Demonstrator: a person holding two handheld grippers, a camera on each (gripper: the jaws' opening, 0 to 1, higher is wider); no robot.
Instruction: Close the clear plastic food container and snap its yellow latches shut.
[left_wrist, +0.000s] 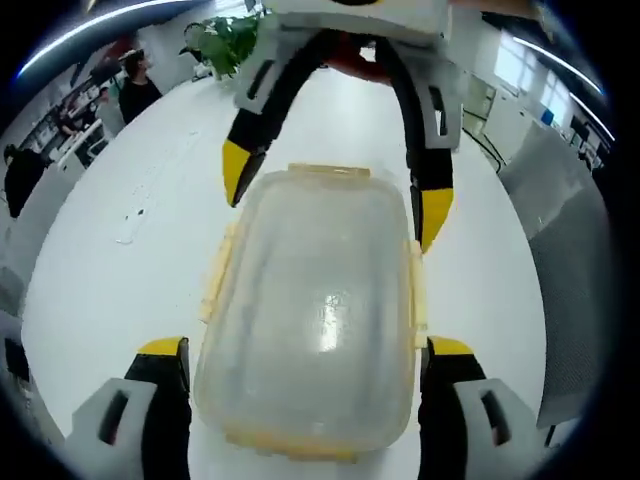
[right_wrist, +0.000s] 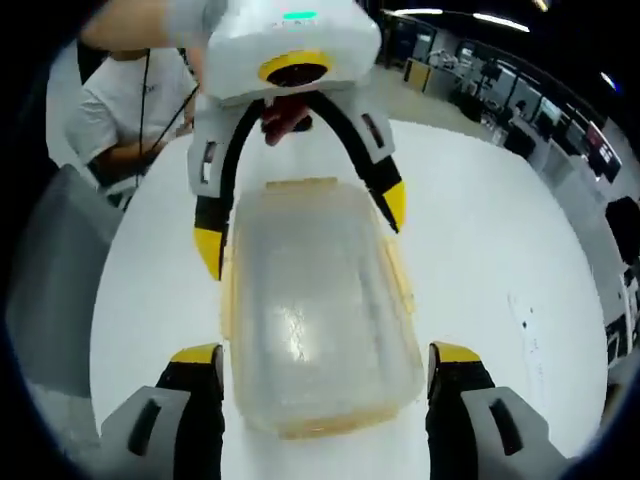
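A clear plastic food container lies on the white table with its lid on. Yellow latches run along its edges, and the side ones stick out a little. My left gripper is open, its yellow-tipped jaws on either side of the container's near end. My right gripper faces it from the far end, also open, with its jaws on either side of that end. In the right gripper view the same container lies between the right gripper at the bottom and the left gripper at the top.
A grey chair stands at the table's edge, seen again as the grey chair. A person in a white shirt is behind the left gripper. A green plant and several people are far off.
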